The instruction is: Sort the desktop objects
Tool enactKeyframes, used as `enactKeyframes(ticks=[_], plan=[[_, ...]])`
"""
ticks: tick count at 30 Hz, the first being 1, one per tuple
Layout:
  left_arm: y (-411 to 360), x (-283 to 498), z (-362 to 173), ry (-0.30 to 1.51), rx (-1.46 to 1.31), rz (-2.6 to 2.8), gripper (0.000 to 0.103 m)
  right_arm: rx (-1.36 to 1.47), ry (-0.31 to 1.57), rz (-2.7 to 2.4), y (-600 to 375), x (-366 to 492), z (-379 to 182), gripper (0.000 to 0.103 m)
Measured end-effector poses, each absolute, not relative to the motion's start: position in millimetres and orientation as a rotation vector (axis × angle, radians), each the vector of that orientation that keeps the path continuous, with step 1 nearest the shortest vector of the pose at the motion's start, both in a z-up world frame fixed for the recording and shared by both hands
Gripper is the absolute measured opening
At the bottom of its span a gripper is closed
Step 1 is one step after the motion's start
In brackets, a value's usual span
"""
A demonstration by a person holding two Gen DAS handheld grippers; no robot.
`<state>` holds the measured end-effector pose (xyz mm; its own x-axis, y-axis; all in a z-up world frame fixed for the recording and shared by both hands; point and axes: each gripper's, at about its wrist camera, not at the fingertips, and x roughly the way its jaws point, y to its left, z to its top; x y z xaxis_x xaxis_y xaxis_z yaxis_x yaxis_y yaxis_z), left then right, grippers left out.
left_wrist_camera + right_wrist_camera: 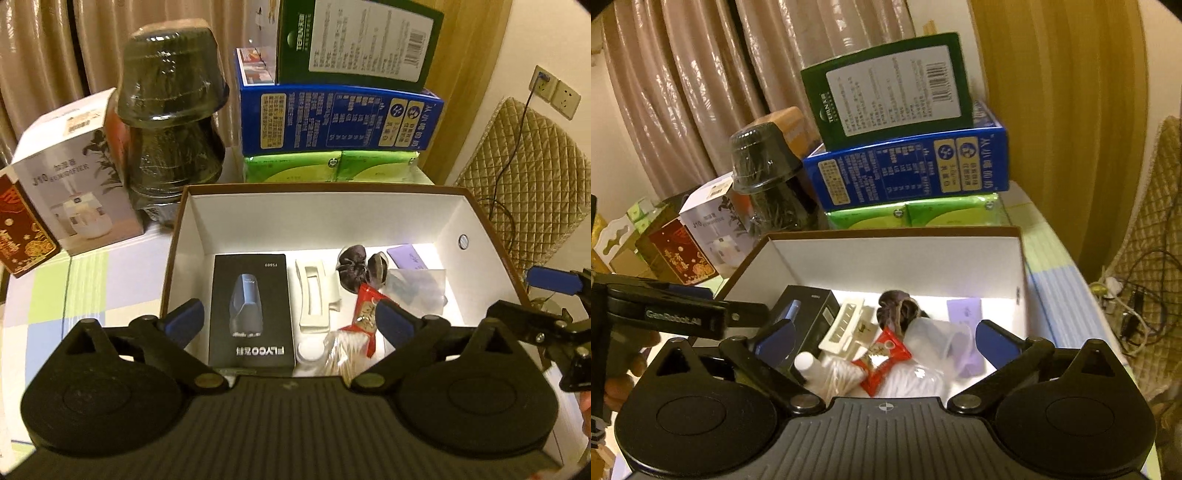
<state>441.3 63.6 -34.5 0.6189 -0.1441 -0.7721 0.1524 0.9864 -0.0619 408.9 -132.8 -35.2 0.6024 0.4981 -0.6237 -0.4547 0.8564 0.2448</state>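
- Left hand-held gripper (290, 317): fingers spread wide apart, nothing between the blue pads (186, 317), pointing forward and downward.
- Right hand-held gripper (884, 341): likewise spread wide, empty, tilted downward beside the left.

the open white-lined cardboard box (192, 221) is crowded across its lower half; bare floor shows only along its upper wall. stacked green and blue cartons (340, 114) block the frame's top.
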Motion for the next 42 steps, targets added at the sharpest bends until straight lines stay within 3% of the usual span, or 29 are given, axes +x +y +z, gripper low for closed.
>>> enactKeyframes(ticks=[6,42], plan=[[63.1,409.7,-17.8,0.845,0.015,-0.158,0.102,0.069,0.747,0.545,-146.5,384.6,-30.3,0.101],[39.3,201.8,14.3,0.763,0.058,-0.006,0.102,-0.019,0.67,0.605,-190.8,223.0,4.0,0.101]])
